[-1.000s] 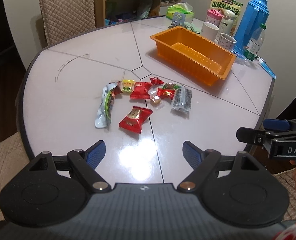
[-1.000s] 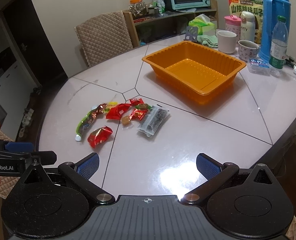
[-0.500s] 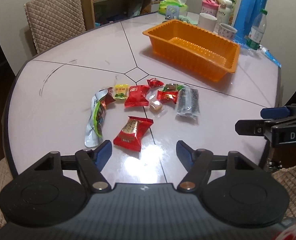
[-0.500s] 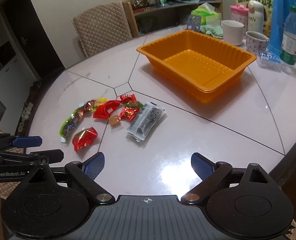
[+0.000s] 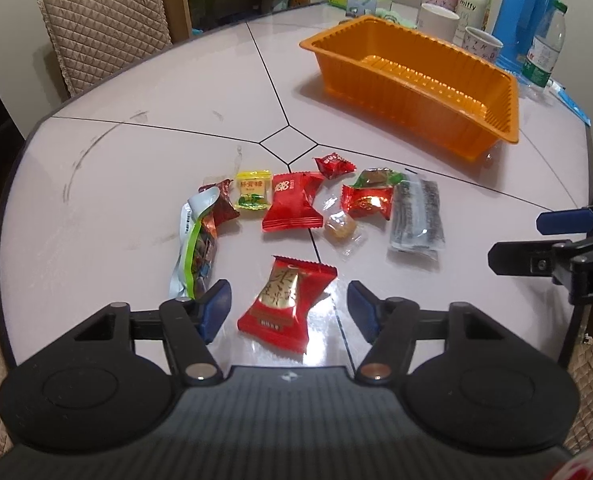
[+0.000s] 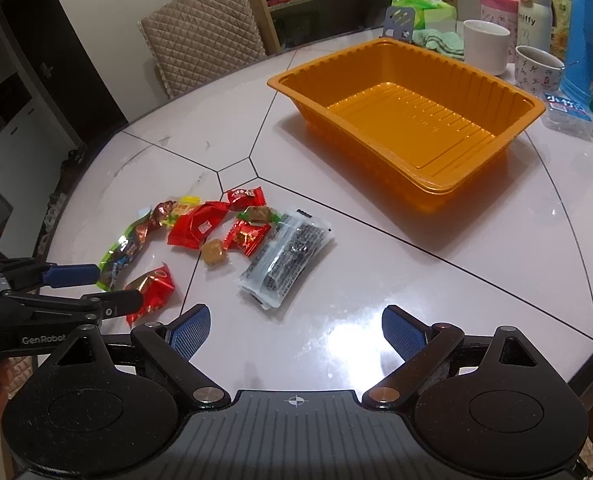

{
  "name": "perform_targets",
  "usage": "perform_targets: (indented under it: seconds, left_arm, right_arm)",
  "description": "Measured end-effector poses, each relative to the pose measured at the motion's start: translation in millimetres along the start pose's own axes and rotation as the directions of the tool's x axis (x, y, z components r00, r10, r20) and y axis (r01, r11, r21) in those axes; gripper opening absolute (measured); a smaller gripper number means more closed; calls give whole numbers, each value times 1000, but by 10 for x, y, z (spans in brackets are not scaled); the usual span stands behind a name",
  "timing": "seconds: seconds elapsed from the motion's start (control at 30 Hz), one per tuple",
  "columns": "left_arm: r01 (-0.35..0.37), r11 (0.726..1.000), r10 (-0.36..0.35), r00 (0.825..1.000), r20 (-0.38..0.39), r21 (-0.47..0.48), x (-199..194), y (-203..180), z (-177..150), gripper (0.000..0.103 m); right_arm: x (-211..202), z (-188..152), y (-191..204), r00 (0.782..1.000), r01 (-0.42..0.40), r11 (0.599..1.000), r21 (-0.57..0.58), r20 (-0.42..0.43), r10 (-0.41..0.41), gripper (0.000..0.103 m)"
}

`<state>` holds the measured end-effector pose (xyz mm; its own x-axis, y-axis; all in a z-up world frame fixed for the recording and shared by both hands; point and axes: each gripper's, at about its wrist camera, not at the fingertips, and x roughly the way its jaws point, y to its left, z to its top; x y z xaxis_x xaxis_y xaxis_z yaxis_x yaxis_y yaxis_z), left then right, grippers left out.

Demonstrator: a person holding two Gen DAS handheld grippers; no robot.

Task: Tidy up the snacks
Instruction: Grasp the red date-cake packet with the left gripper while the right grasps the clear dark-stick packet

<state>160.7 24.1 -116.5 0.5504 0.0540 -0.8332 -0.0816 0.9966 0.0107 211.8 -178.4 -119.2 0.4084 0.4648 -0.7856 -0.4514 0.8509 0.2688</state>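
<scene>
Several wrapped snacks lie in a loose cluster mid-table. My left gripper point(image 5: 288, 308) is open, its fingers on either side of the nearest red and gold packet point(image 5: 286, 303), not closed on it. Beyond lie a larger red packet point(image 5: 294, 202), a yellow candy point(image 5: 252, 190), a long green and silver pack point(image 5: 195, 248) and a clear seaweed pack point(image 5: 416, 216). My right gripper point(image 6: 292, 330) is open and empty, near the seaweed pack point(image 6: 286, 256). The empty orange tray point(image 6: 460, 188) stands behind; it also shows in the left wrist view point(image 5: 368, 68).
Cups point(image 6: 486, 46), a blue thermos point(image 5: 528, 12), a water bottle point(image 5: 544, 50), tissues and a snack bag crowd the table's far right. A padded chair point(image 5: 104, 20) stands at the far left edge. The table edge is close on the right side.
Both grippers have moved forward and lower toward the snack cluster. My left gripper now straddles the red and gold packet. Both stay open.
</scene>
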Motion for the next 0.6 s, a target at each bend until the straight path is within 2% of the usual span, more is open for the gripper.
perform_targets:
  seconds: [0.1,0.37,0.6]
  left_arm:
    - [-1,1000,1,1000,-18,12,103,29,31,59]
    - [19,1000,-18,997,-75,15,313,82,31,42]
    - [43,999,-41,994,-99,11,386,66,6,32]
  right_arm:
    - [57,44,-17,1000,-2,1000,0,-8,2,93]
    - [168,93,-69,1000,-3,1000,12,-29,4,93]
    - [249,109,-74,999,-7,1000,13,-45,7,93]
